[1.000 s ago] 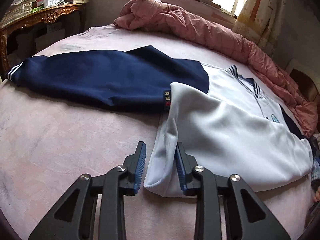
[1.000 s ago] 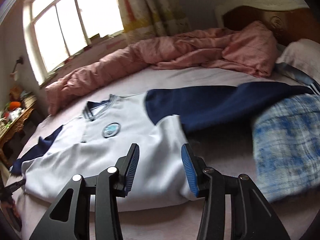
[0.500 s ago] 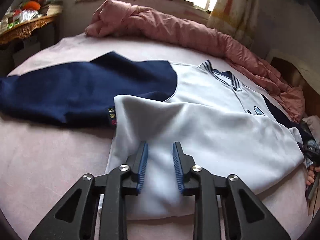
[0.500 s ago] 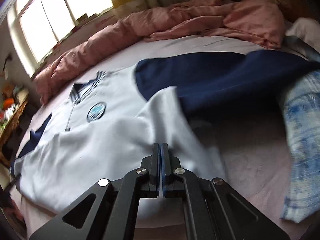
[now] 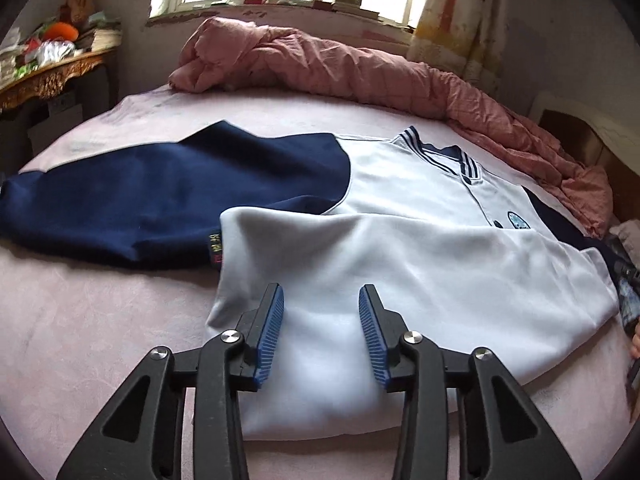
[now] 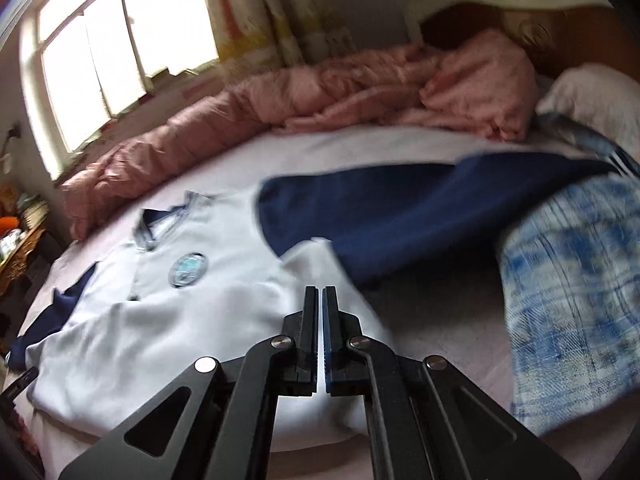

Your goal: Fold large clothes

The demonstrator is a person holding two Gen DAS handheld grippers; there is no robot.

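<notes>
Spreading apart, the left gripper (image 5: 321, 330) has jaws that have just been opening: half a sec ago they stood narrow, now there's a clear gap w/ white cloth lying below it, pads not pressing. Right gripper (image 6: 321, 336) was parted a sec ago and is now closed pad to pad over the folded hem, a thin slit left; can't tell whether cloth is pinched in it. Jacket (image 5: 420, 264) lies flat on the bed sheet (image 5: 80, 332), its white body folded up from 6 toward 12 o'clock, about as it lay before. Soft knit fabric, smooth w/ shallow creases; navy sleeve (image 5: 168, 200) stretches toward 9 o'clock in the left view, striped ribbed collar (image 5: 440, 156) at 1, round badge (image 6: 187, 269) on the chest. Pink quilt (image 5: 360, 72) bunched, puffy and stitched in squares, at 12 o'clock. Blue-white checked cloth (image 6: 572, 280) at 3 o'clock in the right view, blurred.
</notes>
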